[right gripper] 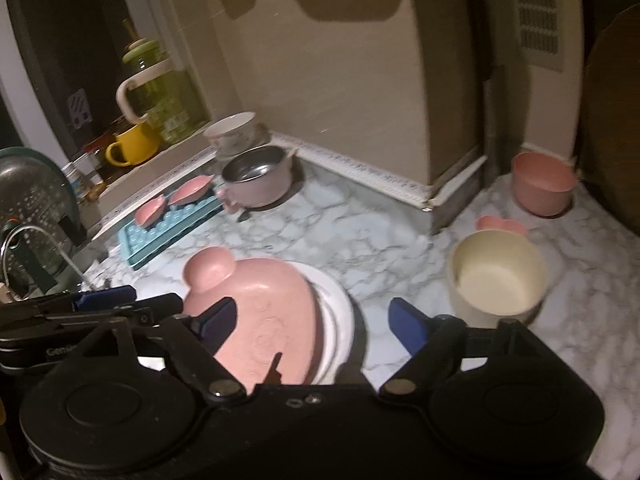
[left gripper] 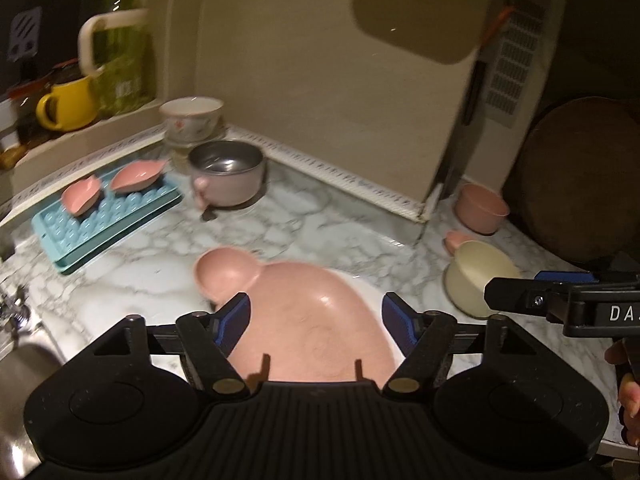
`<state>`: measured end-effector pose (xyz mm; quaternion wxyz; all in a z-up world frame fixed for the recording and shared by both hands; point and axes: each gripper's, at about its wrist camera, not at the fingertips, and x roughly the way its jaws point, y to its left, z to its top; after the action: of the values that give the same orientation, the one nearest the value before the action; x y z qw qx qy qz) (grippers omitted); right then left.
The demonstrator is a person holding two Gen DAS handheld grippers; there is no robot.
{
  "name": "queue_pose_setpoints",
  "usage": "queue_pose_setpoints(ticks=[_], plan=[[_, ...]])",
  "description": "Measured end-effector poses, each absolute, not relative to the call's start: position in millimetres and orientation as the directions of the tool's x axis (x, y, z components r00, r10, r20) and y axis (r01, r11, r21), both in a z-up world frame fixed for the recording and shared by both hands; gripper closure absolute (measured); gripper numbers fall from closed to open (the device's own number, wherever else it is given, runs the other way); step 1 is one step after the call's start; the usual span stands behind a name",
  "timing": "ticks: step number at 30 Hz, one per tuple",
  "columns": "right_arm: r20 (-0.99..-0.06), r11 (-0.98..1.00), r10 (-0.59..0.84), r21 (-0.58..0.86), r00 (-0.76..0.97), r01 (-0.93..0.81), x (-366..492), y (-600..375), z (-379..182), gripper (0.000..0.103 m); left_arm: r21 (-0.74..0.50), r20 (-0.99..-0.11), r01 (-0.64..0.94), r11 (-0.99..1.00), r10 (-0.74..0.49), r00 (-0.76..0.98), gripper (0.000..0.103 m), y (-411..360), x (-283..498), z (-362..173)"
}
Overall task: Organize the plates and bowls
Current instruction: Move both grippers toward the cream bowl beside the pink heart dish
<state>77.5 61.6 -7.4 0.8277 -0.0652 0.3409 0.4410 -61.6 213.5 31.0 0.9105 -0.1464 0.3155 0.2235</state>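
Note:
A pink bear-shaped plate (left gripper: 312,320) (right gripper: 264,312) lies on top of white plates (right gripper: 340,312) on the marble counter. My left gripper (left gripper: 316,318) is open above the pink plate, its blue fingers either side of it. My right gripper (right gripper: 310,322) is open, over the plates' right edge. A cream bowl (left gripper: 476,276) (right gripper: 496,280) stands to the right, a pink bowl (left gripper: 480,206) (right gripper: 540,182) behind it. A steel-lined bowl with pink handle (left gripper: 226,172) (right gripper: 258,178) and a floral bowl (left gripper: 192,116) (right gripper: 232,130) stand at the back.
A blue tray (left gripper: 108,220) (right gripper: 168,230) holds two small pink leaf dishes (left gripper: 136,176) at the left. A sink (left gripper: 24,364) and tap (right gripper: 24,240) are at the left edge. A yellow mug (left gripper: 68,102) and green jug (left gripper: 120,52) stand on the sill. A round wooden board (left gripper: 580,176) leans at right.

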Motion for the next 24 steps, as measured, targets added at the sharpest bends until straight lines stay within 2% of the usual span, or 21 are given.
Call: queue_pose_setpoints(ticks=[1,6,15,24], plan=[[-0.615,0.613,0.681,0.183,0.397,-0.769,78.0,57.3,-5.4,0.011,-0.125,-0.634,-0.495,0.86,0.315,0.707,0.024,210.5,-59.6,32.3],[-0.588,0.648,0.659,0.127,0.469,-0.751,79.9,39.4,4.2,0.001,-0.12,-0.619,-0.471,0.874,0.305,0.724,0.023,195.9,-39.5,37.5],[-0.548,0.714,0.593,0.021,0.589,-0.7,107.3,7.3,13.9,0.0,-0.113,-0.614,-0.411,0.905,0.261,0.745,0.023,166.1,18.8,38.7],[-0.597,0.769,0.529,0.038,0.603,-0.638,173.4,-23.9,-1.4,0.002,-0.097,-0.678,-0.393,0.914,0.228,0.699,0.023,139.1,96.6,12.5]])
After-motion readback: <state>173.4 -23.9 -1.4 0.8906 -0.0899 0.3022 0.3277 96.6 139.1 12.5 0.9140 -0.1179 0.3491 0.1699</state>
